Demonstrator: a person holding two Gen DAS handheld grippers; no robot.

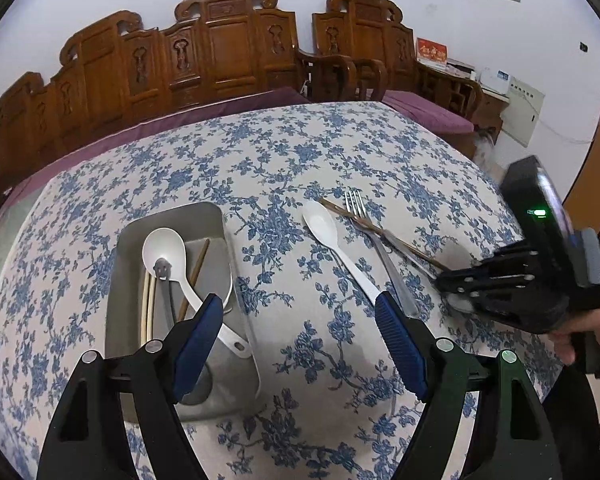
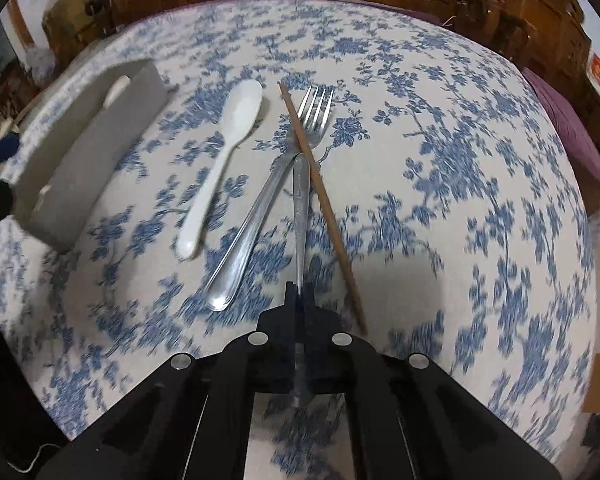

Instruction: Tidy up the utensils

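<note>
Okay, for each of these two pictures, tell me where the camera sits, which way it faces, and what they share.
Left wrist view: sits behind the open left gripper, facing down across the floral table at the grey tray; the right gripper and a hand show at right.
Right wrist view: sits behind the right gripper, jaws shut on a metal utensil handle, facing steeply down.
Shared: white spoon, fork, brown chopstick, tray.
</note>
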